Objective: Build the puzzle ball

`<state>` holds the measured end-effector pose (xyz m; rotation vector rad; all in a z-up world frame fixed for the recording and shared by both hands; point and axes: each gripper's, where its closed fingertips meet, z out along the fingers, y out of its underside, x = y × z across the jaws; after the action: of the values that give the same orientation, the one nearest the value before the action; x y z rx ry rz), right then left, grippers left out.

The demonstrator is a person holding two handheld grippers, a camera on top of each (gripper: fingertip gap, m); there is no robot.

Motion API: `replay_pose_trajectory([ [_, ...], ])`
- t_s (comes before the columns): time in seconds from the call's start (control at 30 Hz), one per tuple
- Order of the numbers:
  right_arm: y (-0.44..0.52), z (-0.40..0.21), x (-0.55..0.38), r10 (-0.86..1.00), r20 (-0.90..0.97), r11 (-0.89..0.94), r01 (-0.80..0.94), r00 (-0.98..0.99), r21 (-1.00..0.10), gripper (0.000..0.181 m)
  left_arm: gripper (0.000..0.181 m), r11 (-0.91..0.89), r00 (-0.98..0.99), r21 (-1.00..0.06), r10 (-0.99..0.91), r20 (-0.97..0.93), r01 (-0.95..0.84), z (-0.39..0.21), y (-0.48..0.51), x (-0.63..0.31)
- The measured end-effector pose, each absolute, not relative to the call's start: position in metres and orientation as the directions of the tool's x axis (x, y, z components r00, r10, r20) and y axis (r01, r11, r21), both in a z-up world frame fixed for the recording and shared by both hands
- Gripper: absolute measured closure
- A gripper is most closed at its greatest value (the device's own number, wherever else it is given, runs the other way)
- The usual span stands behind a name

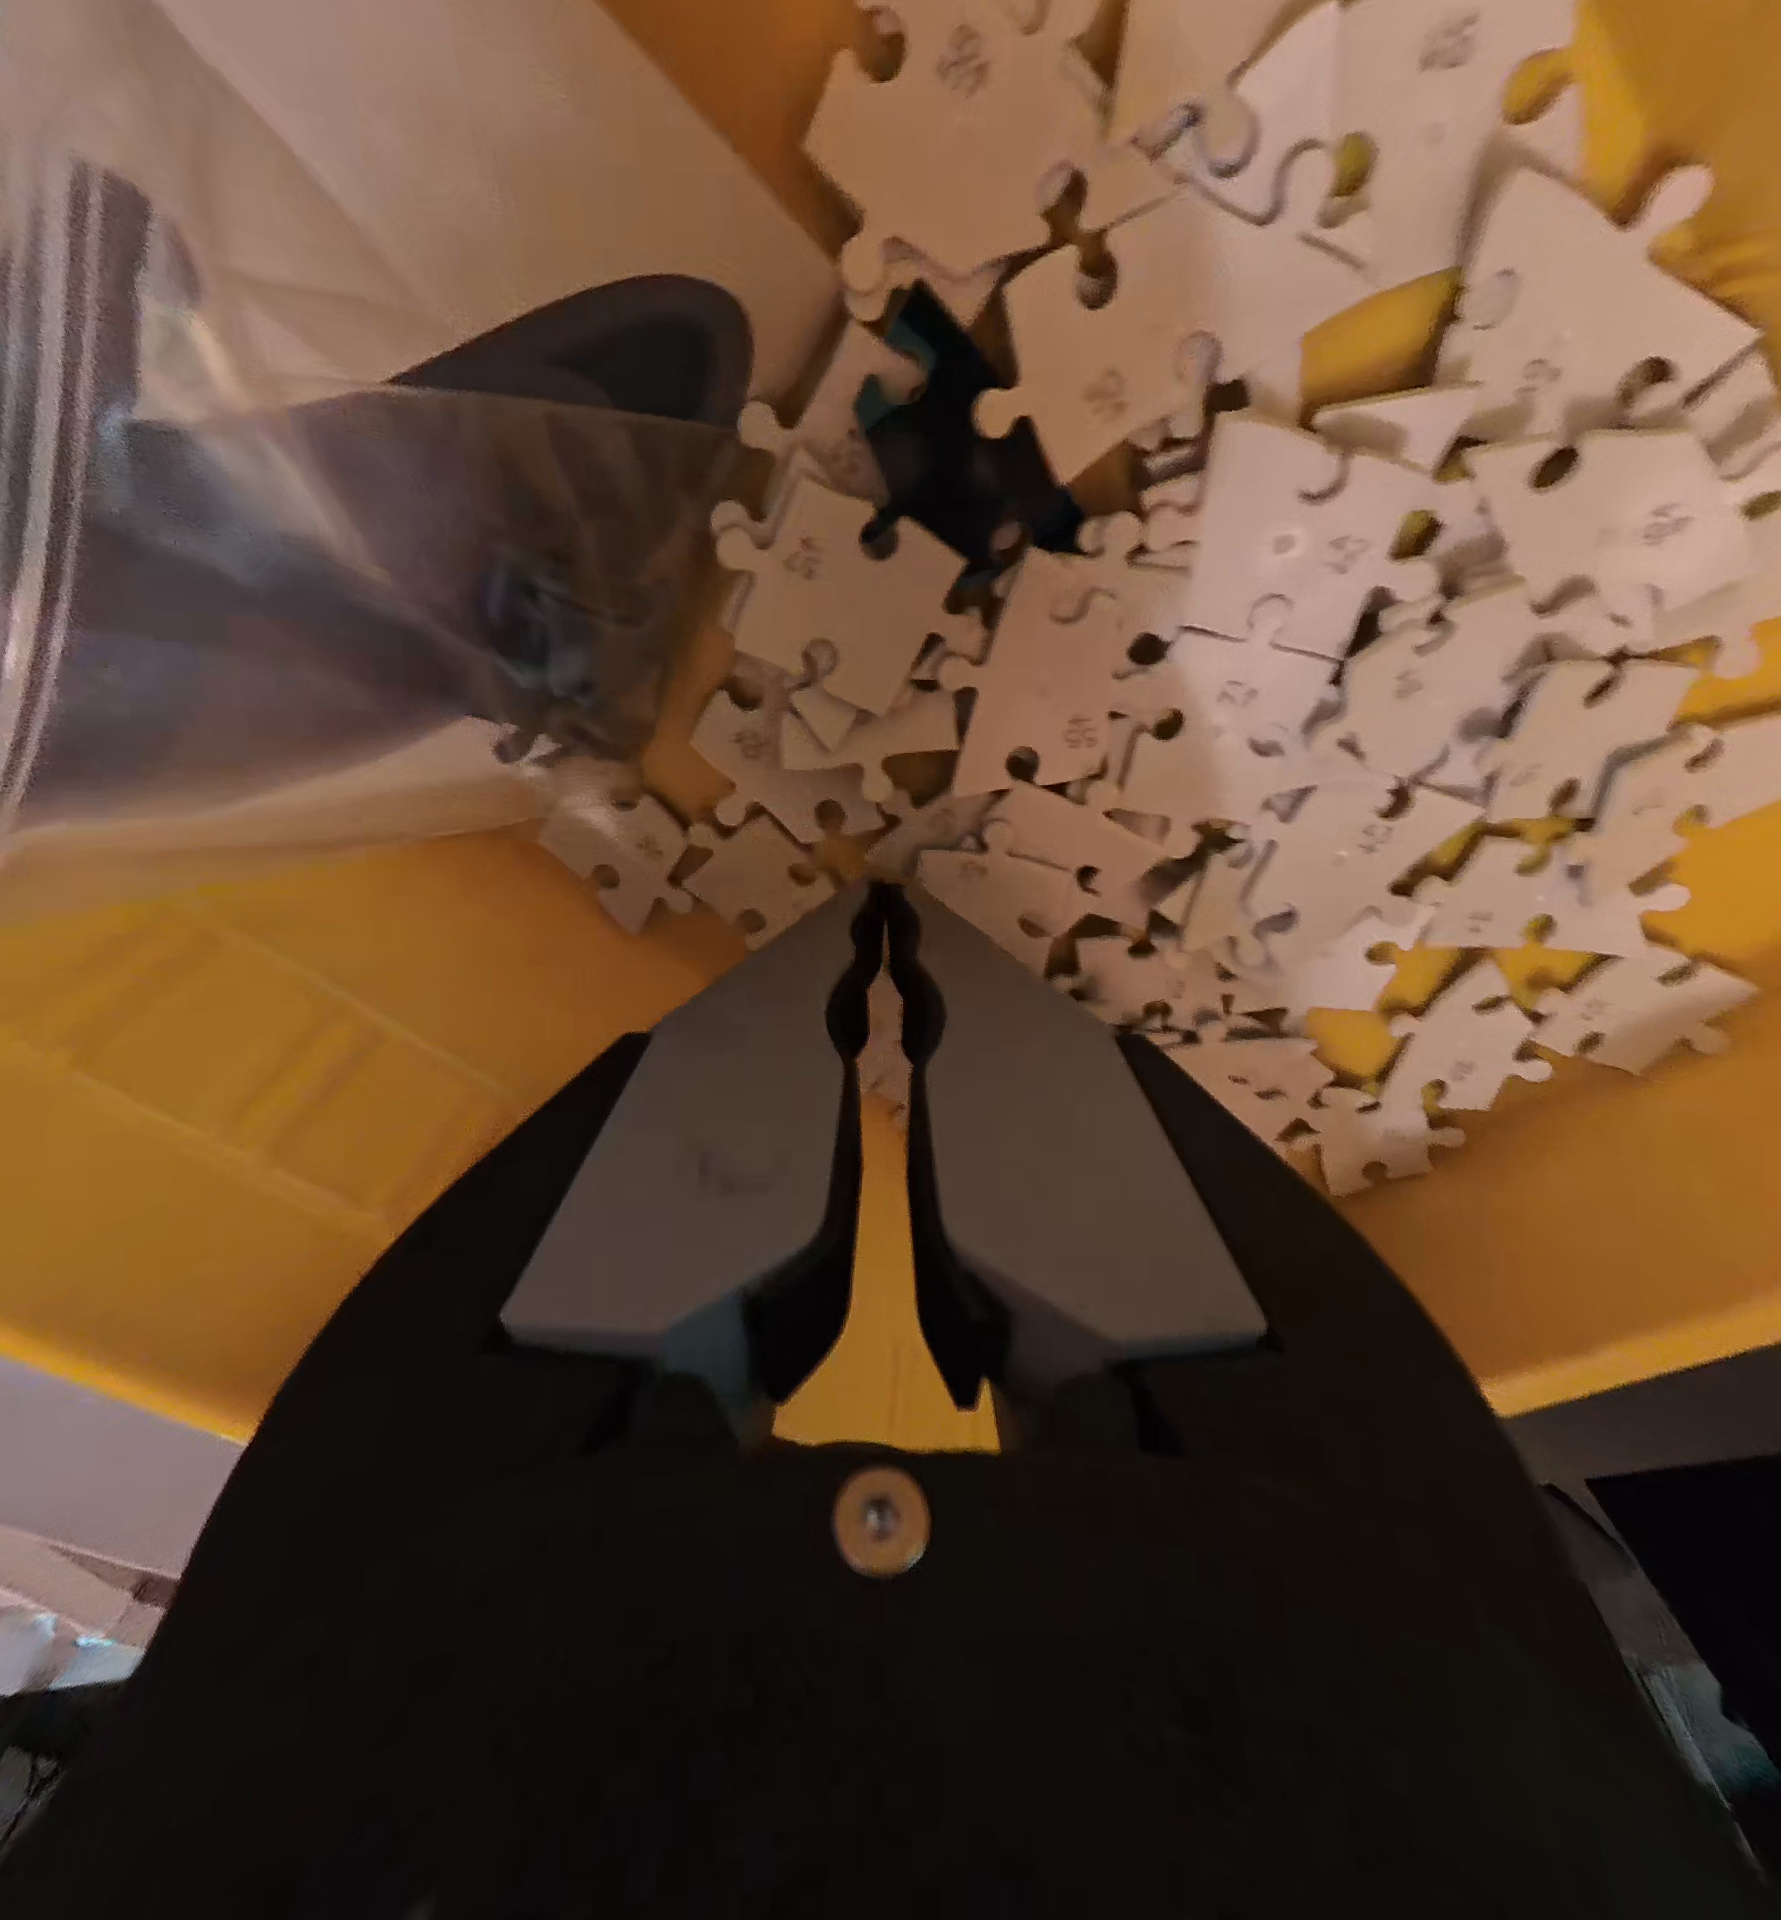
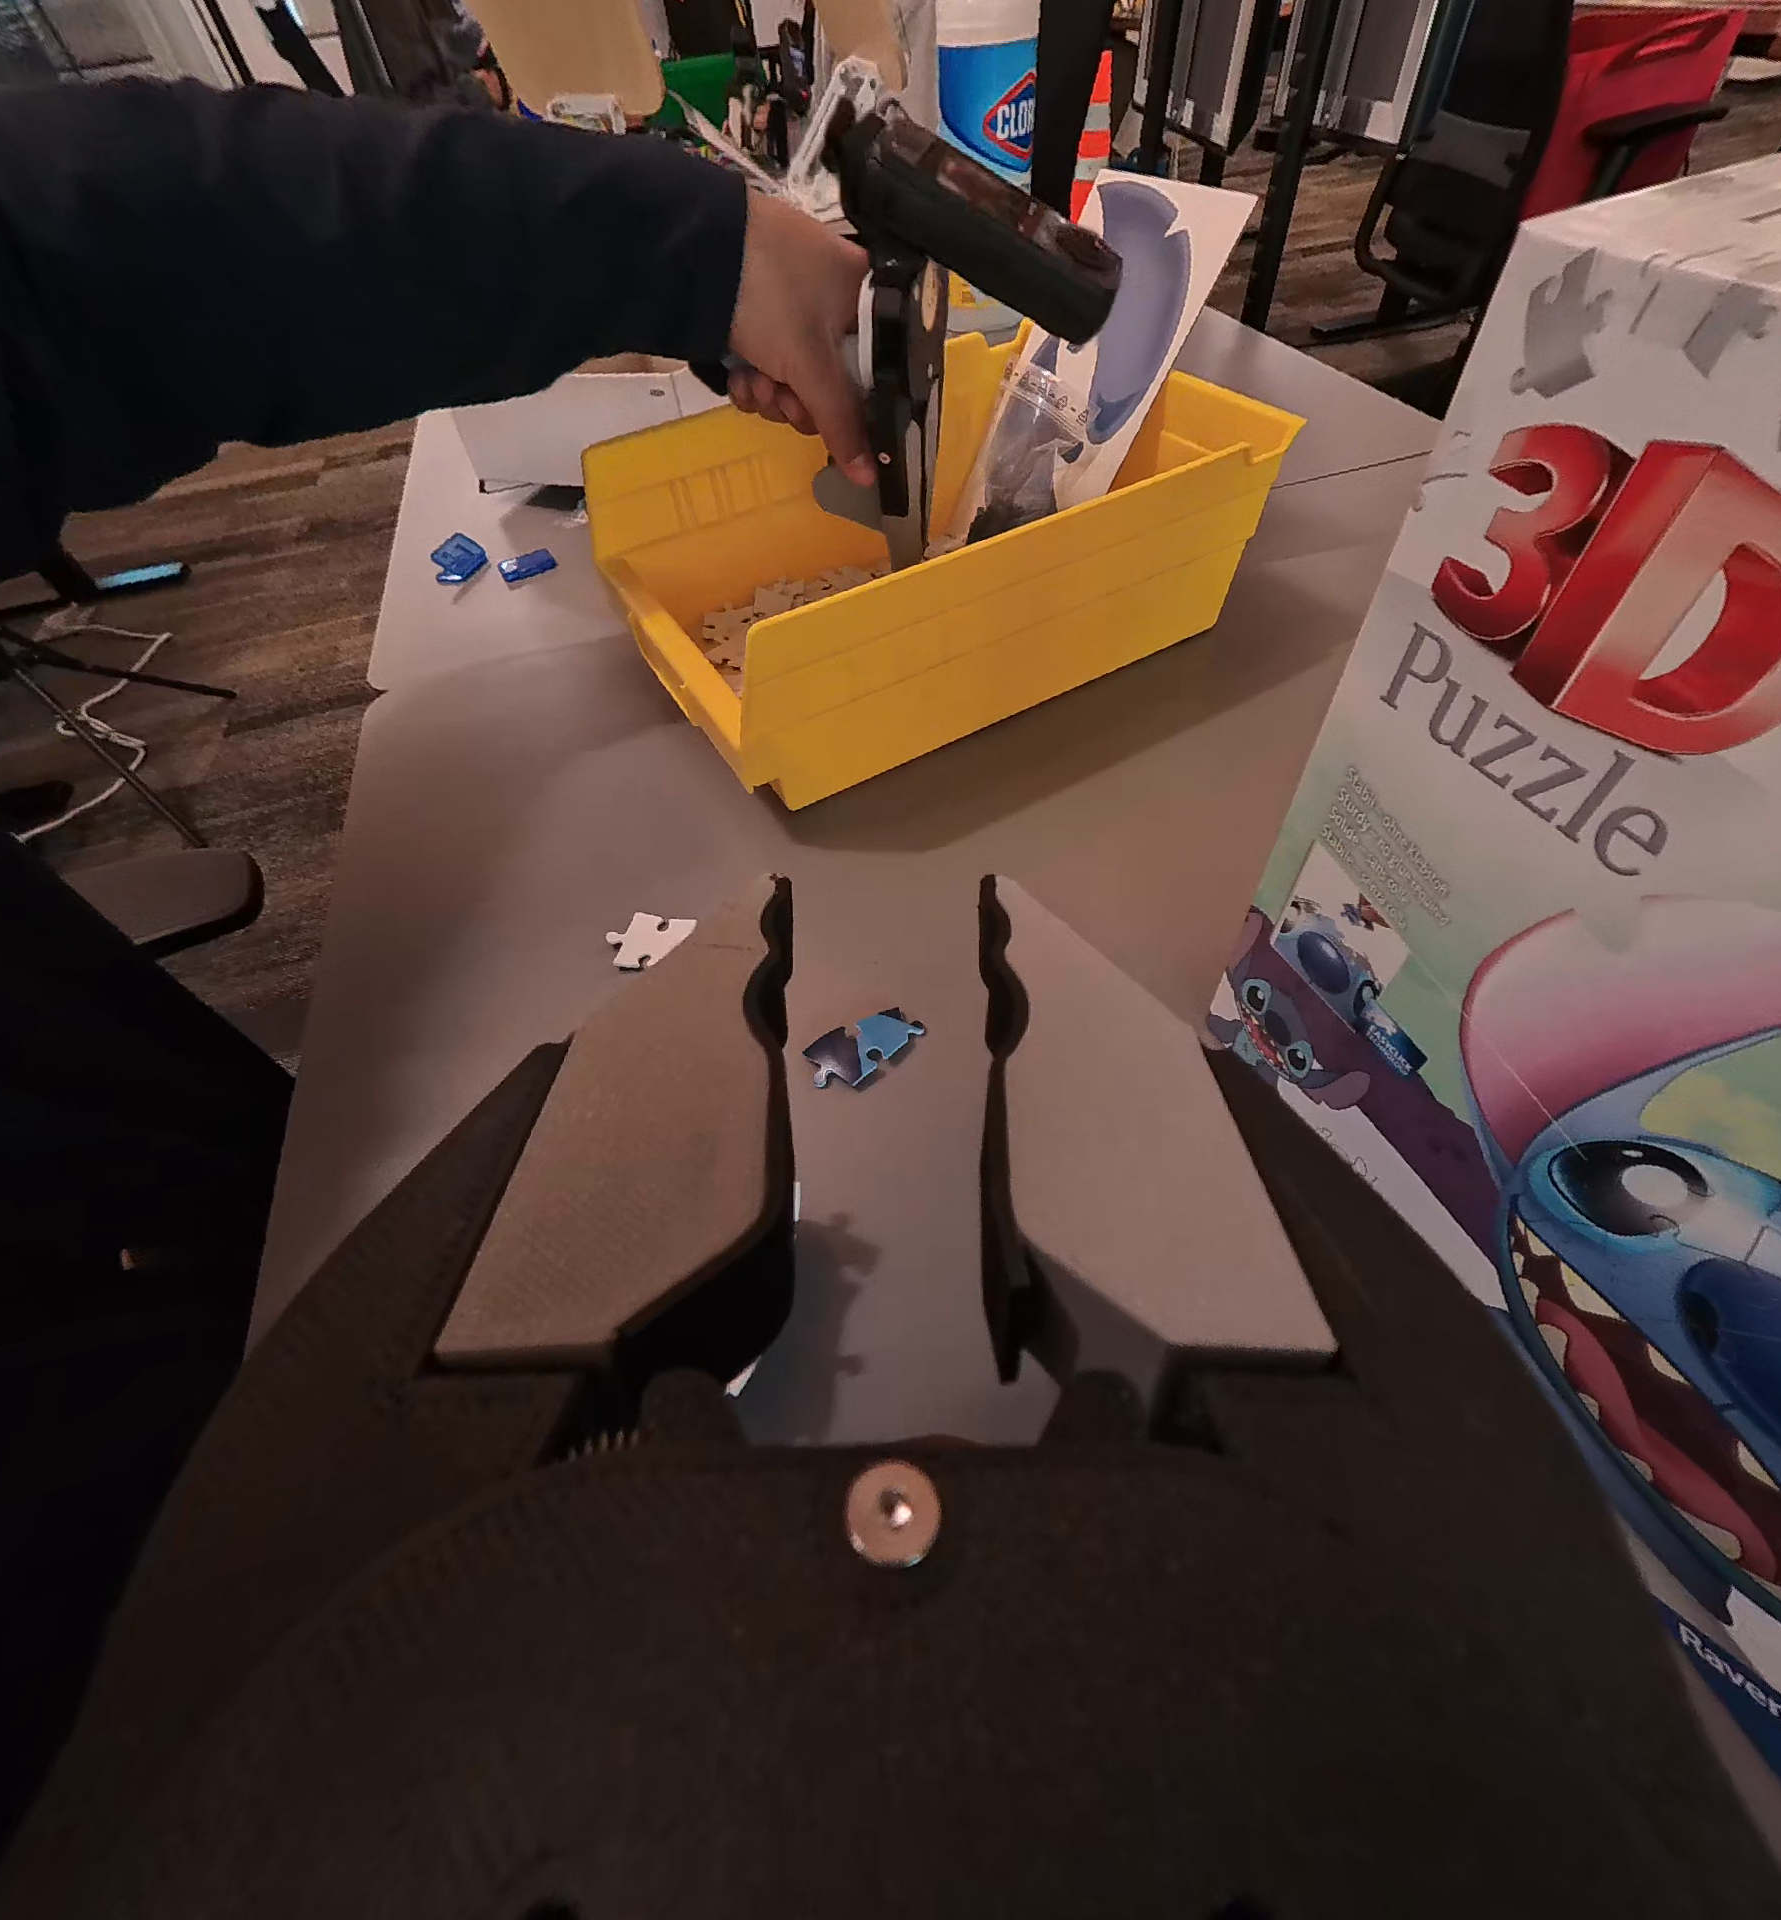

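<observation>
My left gripper (image 1: 884,914) is shut, its tips dug into a heap of white, face-down puzzle pieces (image 1: 1281,644) inside the yellow bin (image 1: 242,1039). I cannot tell whether a piece is pinched between the tips. One dark, face-up piece (image 1: 927,436) lies in the heap. In the right wrist view a hand holds the left gripper (image 2: 901,540) down into the yellow bin (image 2: 969,665). My right gripper (image 2: 884,894) is open above the grey table. A pair of joined blue pieces (image 2: 863,1047) lies on the table between its fingers. A single white piece (image 2: 647,938) lies left of them.
A clear plastic bag (image 1: 242,571) leans in the bin, with a printed card (image 2: 1146,312) behind it. The large puzzle box (image 2: 1592,935) stands at the right. Two small blue parts (image 2: 491,559) lie left of the bin. The table edge and floor are at the left. Spacing between my two grippers at the tips: around 40 cm.
</observation>
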<state>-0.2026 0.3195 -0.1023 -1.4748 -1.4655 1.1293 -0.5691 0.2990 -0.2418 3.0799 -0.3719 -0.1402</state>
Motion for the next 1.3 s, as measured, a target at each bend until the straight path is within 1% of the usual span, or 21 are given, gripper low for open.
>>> replay_pose_trajectory([
  [0.07,0.321,-0.104,-0.203,0.995,-0.083,-0.063,0.331,-0.046,-0.941,0.148,0.181,-0.971,0.967,0.026,-0.241,-0.084,-0.239,-0.235,0.299,-0.564],
  [0.13,0.323,-0.107,-0.202,0.995,-0.088,-0.069,0.336,-0.04,-0.939,0.149,0.18,-0.973,0.969,-0.019,-0.226,-0.103,-0.229,-0.222,0.304,-0.564],
  [0.2,0.326,-0.11,-0.202,0.996,-0.089,-0.073,0.34,-0.031,-0.938,0.149,0.165,-0.975,0.973,-0.075,-0.2,-0.115,-0.209,-0.205,0.31,-0.566],
  [0.27,0.33,-0.113,-0.202,0.996,-0.088,-0.076,0.34,-0.019,-0.937,0.149,0.155,-0.97,0.977,-0.142,-0.182,-0.116,-0.197,-0.188,0.315,-0.568],
  [0.37,0.334,-0.113,-0.201,0.998,-0.067,-0.061,0.321,-0.008,-0.945,0.15,0.145,-0.954,0.972,-0.193,-0.217,-0.088,-0.23,-0.171,0.313,-0.565],
  [0.43,0.336,-0.11,-0.199,0.999,-0.04,-0.035,0.29,-0.011,-0.956,0.149,0.143,-0.941,0.966,-0.22,-0.249,-0.067,-0.258,-0.163,0.31,-0.564],
  [0.53,0.342,-0.106,-0.198,1.0,-0.028,-0.026,0.242,-0.008,-0.97,0.141,0.142,-0.917,0.947,-0.236,-0.312,-0.076,-0.321,-0.159,0.306,-0.566],
  [0.6,0.35,-0.107,-0.199,1.0,-0.019,-0.021,0.229,0.01,-0.973,0.131,0.139,-0.898,0.931,-0.245,-0.353,-0.094,-0.365,-0.159,0.305,-0.569],
  [0.67,0.359,-0.113,-0.198,0.999,-0.003,-0.012,0.25,0.036,-0.968,0.122,0.135,-0.875,0.916,-0.272,-0.378,-0.134,-0.401,-0.155,0.308,-0.573],
  [0.83,0.368,-0.119,-0.207,0.999,0.015,0.0,0.297,0.05,-0.955,0.114,0.136,-0.768,0.9,-0.474,-0.399,-0.175,-0.432,-0.126,0.329,-0.574],
  [0.9,0.369,-0.113,-0.214,0.996,0.074,0.055,0.283,0.057,-0.957,0.112,0.138,-0.737,0.89,-0.509,-0.426,-0.163,-0.446,-0.123,0.332,-0.571],
  [0.93,0.37,-0.111,-0.217,0.992,0.111,0.09,0.279,0.062,-0.956,0.113,0.138,-0.731,0.884,-0.507,-0.434,-0.172,-0.457,-0.123,0.333,-0.57],
  [1.03,0.371,-0.116,-0.221,0.981,0.175,0.141,0.304,0.085,-0.942,0.111,0.135,-0.732,0.855,-0.444,-0.464,-0.232,-0.517,-0.129,0.333,-0.572],
  [1.13,0.369,-0.12,-0.222,0.988,0.13,0.102,0.292,0.078,-0.951,0.112,0.139,-0.714,0.839,-0.452,-0.514,-0.18,-0.535,-0.139,0.332,-0.558],
  [1.2,0.368,-0.116,-0.223,0.993,0.095,0.074,0.256,0.07,-0.964,0.116,0.139,-0.74,0.831,-0.389,-0.533,-0.158,-0.549,-0.157,0.327,-0.561],
  [1.3,0.369,-0.112,-0.223,0.995,0.074,0.057,0.232,0.067,-0.971,0.116,0.137,-0.806,0.836,-0.229,-0.509,-0.206,-0.547,-0.189,0.32,-0.587],
])
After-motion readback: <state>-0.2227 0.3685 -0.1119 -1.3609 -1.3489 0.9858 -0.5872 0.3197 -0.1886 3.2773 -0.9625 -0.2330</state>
